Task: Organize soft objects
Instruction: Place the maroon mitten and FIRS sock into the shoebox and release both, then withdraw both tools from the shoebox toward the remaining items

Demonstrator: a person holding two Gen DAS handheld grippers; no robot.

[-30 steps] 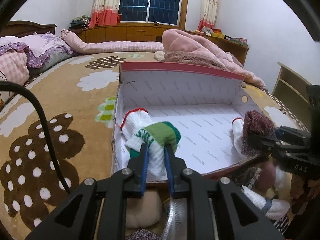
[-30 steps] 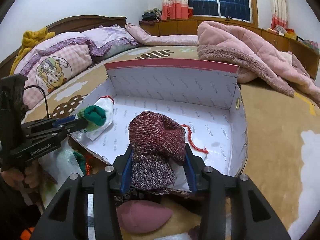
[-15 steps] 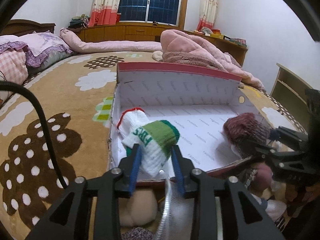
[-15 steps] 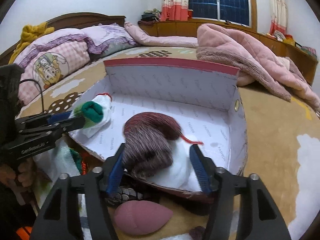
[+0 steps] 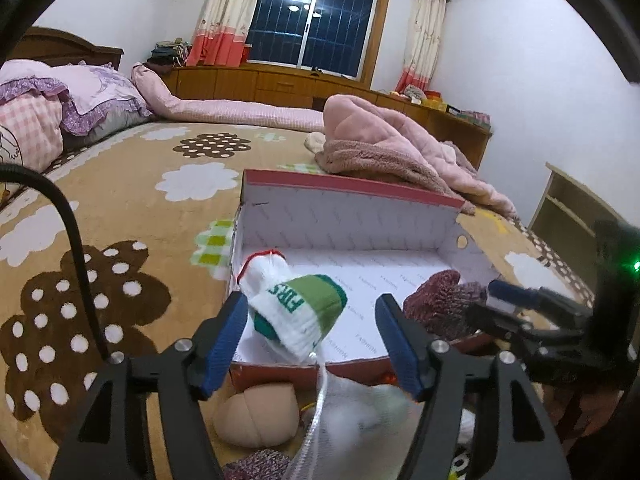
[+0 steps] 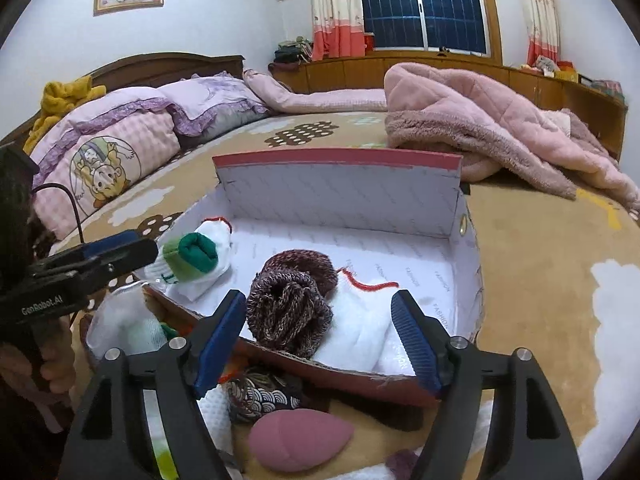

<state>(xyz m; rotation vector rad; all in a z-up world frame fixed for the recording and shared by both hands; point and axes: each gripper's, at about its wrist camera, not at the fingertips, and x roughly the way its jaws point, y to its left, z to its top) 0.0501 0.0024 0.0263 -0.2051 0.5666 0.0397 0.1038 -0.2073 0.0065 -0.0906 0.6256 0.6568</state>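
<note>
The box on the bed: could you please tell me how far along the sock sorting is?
Done: the green-cuffed sock bundle and the maroon knit bundle lie in the box. In hand: nothing; the left gripper and right gripper are both open. Left: the pink pouch, patterned sock and beige bundle lie in front of the box.

Both wrist views look close over the near rim into the box [image 5: 352, 196] [image 6: 336, 160], from left and right

Premises: a home bedroom, evidenced by the brown flower-patterned bedspread [image 5: 120, 208] beneath the tongs, frilled pink pillows [image 6: 120, 140] far left, and the curtained night window [image 5: 316, 28] ahead.
</note>
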